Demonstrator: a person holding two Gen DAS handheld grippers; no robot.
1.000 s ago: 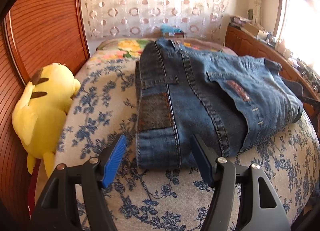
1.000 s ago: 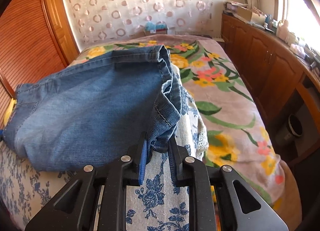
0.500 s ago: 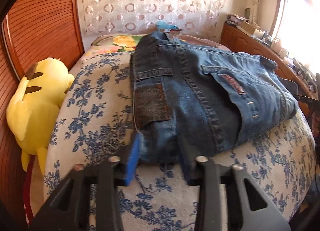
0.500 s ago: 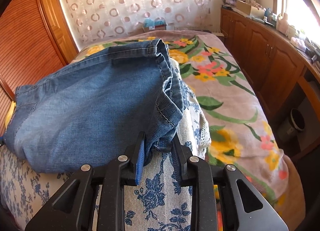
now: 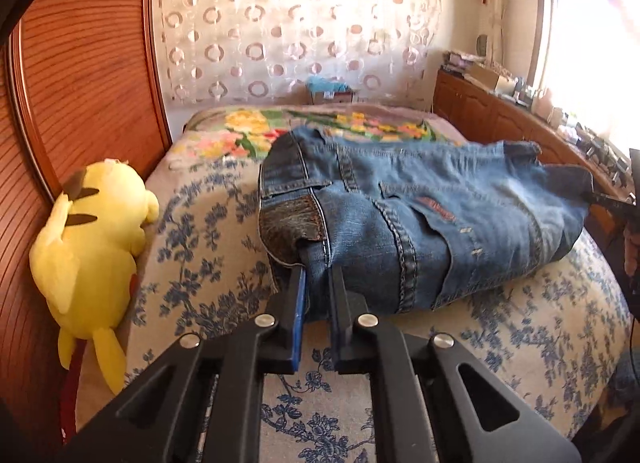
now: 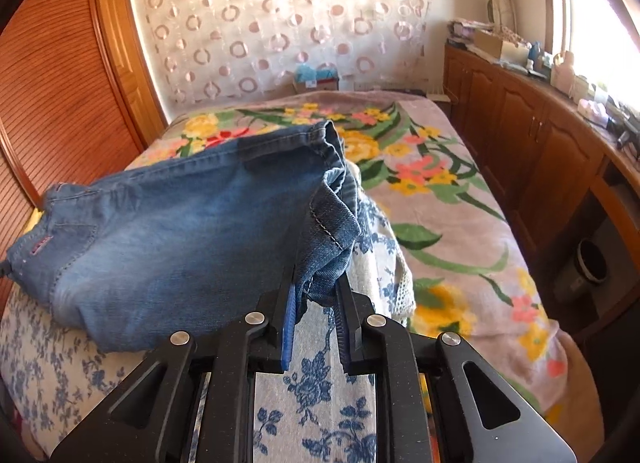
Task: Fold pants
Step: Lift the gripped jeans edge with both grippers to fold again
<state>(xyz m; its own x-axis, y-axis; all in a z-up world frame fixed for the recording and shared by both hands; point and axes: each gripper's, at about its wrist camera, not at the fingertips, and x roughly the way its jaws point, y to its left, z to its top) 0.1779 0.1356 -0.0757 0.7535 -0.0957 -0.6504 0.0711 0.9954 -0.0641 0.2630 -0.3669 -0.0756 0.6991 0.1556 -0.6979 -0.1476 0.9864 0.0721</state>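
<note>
Blue denim pants (image 5: 420,219) lie folded across a blue-flowered white cover (image 5: 208,271) on the bed. My left gripper (image 5: 318,275) is shut on the near waistband corner, next to the brown leather patch (image 5: 288,227). The pants also show in the right wrist view (image 6: 192,231). My right gripper (image 6: 318,283) is shut on the bunched hem end of the pants at their right side, lifted slightly off the cover. The right gripper's tip also shows at the far right edge of the left wrist view (image 5: 612,203).
A yellow plush toy (image 5: 88,243) lies at the bed's left edge against the wooden headboard (image 5: 80,75). A floral blanket (image 6: 432,191) covers the far and right part of the bed. Wooden cabinets (image 6: 532,135) with clutter run along the right wall.
My left gripper moved forward from open in front of the pants and closed on the waistband corner, lifting it. My right gripper kept its hold and raised the hem end slightly.
</note>
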